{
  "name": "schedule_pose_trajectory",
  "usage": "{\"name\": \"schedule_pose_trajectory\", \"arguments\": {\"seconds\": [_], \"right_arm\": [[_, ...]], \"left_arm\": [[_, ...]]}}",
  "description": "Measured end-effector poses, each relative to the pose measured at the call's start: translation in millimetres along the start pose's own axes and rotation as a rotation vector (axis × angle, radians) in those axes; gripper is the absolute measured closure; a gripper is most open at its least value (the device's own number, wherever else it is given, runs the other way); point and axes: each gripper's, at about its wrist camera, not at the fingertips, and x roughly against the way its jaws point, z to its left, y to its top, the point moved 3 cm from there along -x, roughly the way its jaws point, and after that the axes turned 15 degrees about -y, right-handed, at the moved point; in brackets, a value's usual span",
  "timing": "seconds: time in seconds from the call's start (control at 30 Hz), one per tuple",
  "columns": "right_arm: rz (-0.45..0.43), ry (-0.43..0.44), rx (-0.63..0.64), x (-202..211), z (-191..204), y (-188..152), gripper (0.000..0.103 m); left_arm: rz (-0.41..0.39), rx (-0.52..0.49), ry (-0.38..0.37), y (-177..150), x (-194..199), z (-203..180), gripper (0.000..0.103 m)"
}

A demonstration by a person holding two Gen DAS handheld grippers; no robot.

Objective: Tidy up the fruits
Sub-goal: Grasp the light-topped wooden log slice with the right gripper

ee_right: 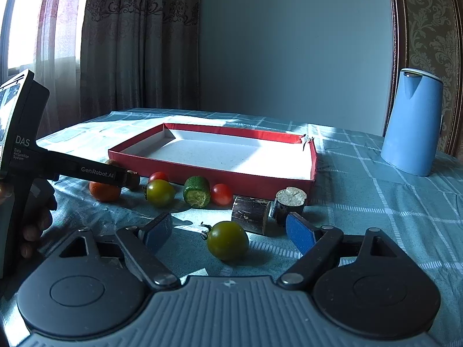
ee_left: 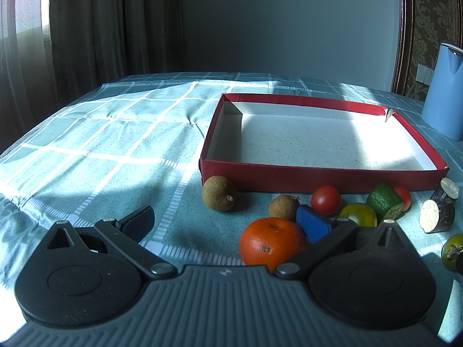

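Between the right tool's (ee_right: 228, 228) spread blue pads, untouched, lies a green tomato (ee_right: 227, 240). Left tool (ee_left: 225, 225) is wide open too, an orange (ee_left: 270, 243) beside its right pad. Beyond on the checked surface (ee_left: 115, 156) sit more fruits, then the empty red tray (ee_right: 202, 170).

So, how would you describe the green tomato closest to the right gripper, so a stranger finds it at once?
Start at the red box on the checked cloth. In front of it lie two dark cut stem pieces. Just before them, alone between the open fingers of the right gripper, sits the green tomato; the other green tomato lies further left.
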Motion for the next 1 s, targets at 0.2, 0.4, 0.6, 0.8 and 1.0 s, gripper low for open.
{"name": "schedule_pose_trajectory", "arguments": {"seconds": [0.2, 0.4, 0.6, 0.8, 1.0], "right_arm": [[0.051, -0.029, -0.14, -24, -32, 19, 0.018], [0.079, -0.115, -0.168, -50, -51, 27, 0.048], [0.108, -0.109, -0.166, -50, -60, 12, 0.048], [0.143, -0.117, -0.072, -57, -56, 6, 0.048], [0.178, -0.075, -0.008, -84, -42, 13, 0.053]], "left_arm": [[0.001, 0.0, -0.001, -1, 1, -1, 0.0], [0.002, 0.0, -0.002, -1, 1, -1, 0.0], [0.004, -0.001, -0.003, -1, 1, -2, 0.0], [0.008, -0.001, -0.006, -1, 1, -3, 0.0], [0.01, 0.0, -0.007, -1, 2, -2, 0.0]]}}
